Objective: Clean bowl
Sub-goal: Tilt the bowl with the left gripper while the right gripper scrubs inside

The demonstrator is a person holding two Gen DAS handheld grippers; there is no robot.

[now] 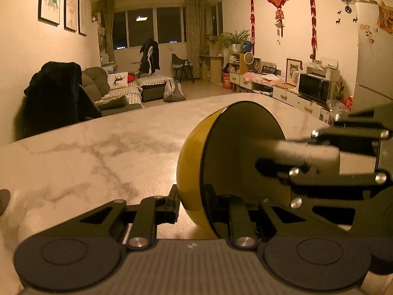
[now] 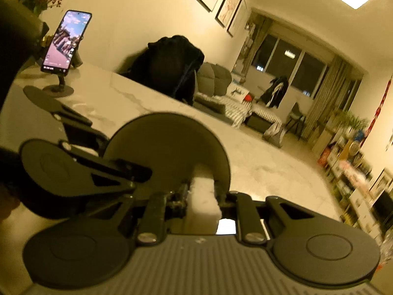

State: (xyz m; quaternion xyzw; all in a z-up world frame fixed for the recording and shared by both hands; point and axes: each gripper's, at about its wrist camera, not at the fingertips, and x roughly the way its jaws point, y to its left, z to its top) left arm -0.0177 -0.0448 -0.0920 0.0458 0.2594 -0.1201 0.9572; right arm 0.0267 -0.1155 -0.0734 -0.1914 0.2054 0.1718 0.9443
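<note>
While a marbled surface (image 1: 98, 152) fills the foreground, a yellow bowl (image 1: 194, 162) is held tipped on its side above it, the opening turned toward the right. Its rim is pinched by the left hand-held gripper (image 1: 190, 201) — one finger outside, one inside. A white sponge (image 2: 202, 204) is clamped in the right hand-held gripper (image 2: 201, 194) and pushed into the bowl's dark interior. A phone (image 2: 66, 41) is propped on a stand farther back.

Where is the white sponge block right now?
The white sponge block is clamped in the right gripper, its tip inside the tilted yellow bowl that the left gripper holds by the rim over the marble table.
</note>
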